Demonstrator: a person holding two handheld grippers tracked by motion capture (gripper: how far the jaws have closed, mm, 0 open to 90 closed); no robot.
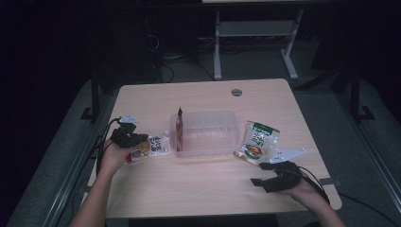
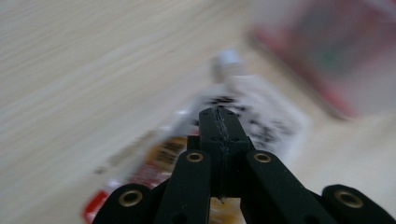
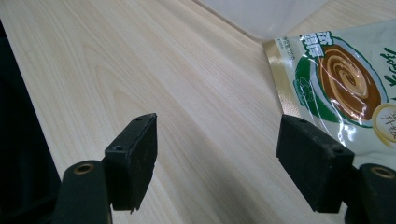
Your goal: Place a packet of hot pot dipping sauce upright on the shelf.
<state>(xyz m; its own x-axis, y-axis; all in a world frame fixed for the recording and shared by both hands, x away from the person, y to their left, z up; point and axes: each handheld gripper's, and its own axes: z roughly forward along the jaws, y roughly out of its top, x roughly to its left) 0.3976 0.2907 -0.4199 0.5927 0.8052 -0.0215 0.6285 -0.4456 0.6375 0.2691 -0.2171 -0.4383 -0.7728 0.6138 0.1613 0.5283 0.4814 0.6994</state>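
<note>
From the high view, the left tool (image 1: 128, 138) sits at the left end of a white and orange snack pouch (image 1: 150, 147) that lies flat on the desk (image 1: 198, 184). The pouch stretches away from the tool toward a clear plastic box (image 1: 206, 132), which is just past the pouch's far end. A thin red packet (image 1: 179, 127) stands up inside the box, against the wall nearest the pouch. My guess is that the pouch is next to go in there too, so the tool has taken it by the end that is easiest to reach. The right tool (image 1: 270, 176) rests low on the desk, near the person's side. A green and white sauce pouch (image 1: 257, 141) lies just ahead of it, between the tool and the box.

In the left gripper view, which is blurry, the left tool (image 2: 219, 122) has its jaws pressed right together. The snack pouch (image 2: 261, 116) lies under and ahead of the tips. I think the jaws pinch its edge, but the blur hides the exact spot.

In the right gripper view, the right tool (image 3: 217, 161) has its jaws wide apart with bare desk (image 3: 140, 70) between them. It holds nothing. The sauce pouch (image 3: 341, 79) lies just beyond its right jaw, so it looks ready and waiting for its turn.
</note>
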